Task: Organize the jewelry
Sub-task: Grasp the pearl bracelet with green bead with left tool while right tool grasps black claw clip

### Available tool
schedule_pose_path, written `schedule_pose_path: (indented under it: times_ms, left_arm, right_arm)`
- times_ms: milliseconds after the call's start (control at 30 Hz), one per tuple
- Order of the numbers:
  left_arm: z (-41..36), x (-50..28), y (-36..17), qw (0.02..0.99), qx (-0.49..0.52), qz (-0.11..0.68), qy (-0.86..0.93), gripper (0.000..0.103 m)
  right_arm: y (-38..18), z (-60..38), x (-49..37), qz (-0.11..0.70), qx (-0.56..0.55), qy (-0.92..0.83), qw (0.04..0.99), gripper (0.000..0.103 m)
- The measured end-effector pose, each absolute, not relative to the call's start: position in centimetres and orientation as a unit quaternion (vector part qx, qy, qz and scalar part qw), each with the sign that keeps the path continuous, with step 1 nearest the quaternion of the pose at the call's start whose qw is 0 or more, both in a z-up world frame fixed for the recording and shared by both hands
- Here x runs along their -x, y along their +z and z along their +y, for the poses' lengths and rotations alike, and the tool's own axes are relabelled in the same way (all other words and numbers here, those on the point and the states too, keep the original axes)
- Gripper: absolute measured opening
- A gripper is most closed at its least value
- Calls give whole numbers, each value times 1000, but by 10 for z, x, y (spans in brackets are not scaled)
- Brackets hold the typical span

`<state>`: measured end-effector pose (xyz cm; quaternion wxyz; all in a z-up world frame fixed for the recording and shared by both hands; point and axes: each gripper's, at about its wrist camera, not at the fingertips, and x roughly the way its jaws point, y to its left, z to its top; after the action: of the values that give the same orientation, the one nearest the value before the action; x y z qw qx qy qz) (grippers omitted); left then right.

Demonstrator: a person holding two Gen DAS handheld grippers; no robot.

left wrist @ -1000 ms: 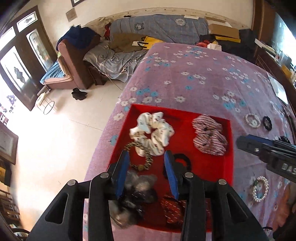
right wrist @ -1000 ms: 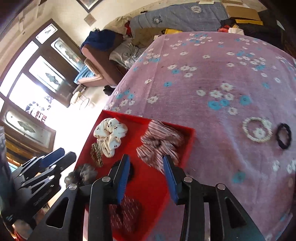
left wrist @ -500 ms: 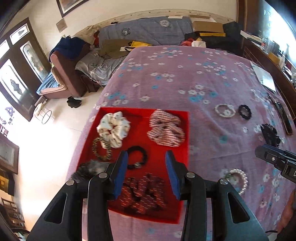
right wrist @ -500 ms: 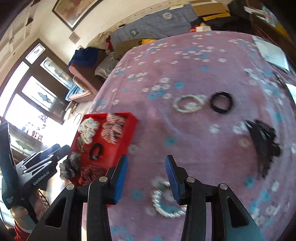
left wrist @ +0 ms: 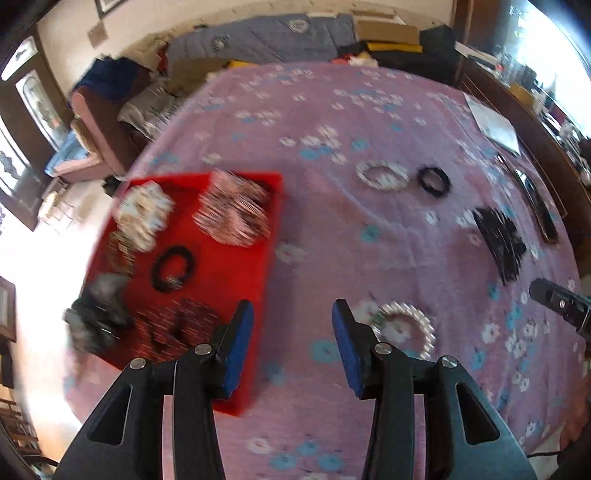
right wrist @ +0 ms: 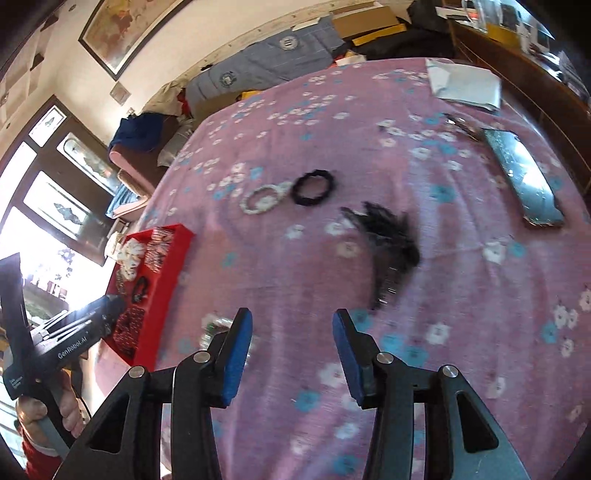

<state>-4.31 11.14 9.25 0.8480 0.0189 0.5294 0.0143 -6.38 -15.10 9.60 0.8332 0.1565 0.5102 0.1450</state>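
Observation:
A red tray on the pink flowered bedspread holds several scrunchies and hair ties; it also shows in the right wrist view. Loose on the spread lie a pearl bracelet, a white bead bracelet, a black hair tie and a black hair clip. My left gripper is open and empty, between the tray's right edge and the pearl bracelet. My right gripper is open and empty, above the spread in front of the black hair clip.
A phone and papers lie at the spread's right side. A wooden rail borders the right edge. Folded bedding and boxes lie beyond the far end. The floor drops off on the left past the tray.
Both grippers have swung right, away from the tray and over the loose jewelry. Both stay open and empty.

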Motion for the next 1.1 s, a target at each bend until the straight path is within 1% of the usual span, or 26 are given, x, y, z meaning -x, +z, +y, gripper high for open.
schedule_pose_path:
  times_ms: [167, 333, 567, 833, 900, 967, 1100]
  left_arm:
    - [88, 46, 60, 831, -13, 555, -16, 43]
    - [82, 42, 35, 817, 18, 576, -33, 43]
    - [76, 34, 25, 819, 17, 573, -32, 42]
    - [65, 36, 23, 830, -27, 557, -27, 42]
    - [63, 37, 24, 833, -30, 552, -32, 32]
    - [60, 38, 25, 835, -34, 549, -35, 10]
    - [56, 39, 25, 835, -39, 547, -38, 9]
  right_arm:
    - [87, -168, 65, 517, -157, 138, 830, 49]
    - [85, -178, 60, 514, -158, 137, 832, 49]
    - [92, -185, 36, 504, -150, 119, 842, 49]
    - [70, -195, 15, 519, -146, 83, 838, 49]
    - [66, -193, 9, 522, -143, 79, 837, 49]
    - [61, -191, 3, 525, -146, 76, 835, 49]
    - [53, -190, -6, 532, -158, 77, 828, 49]
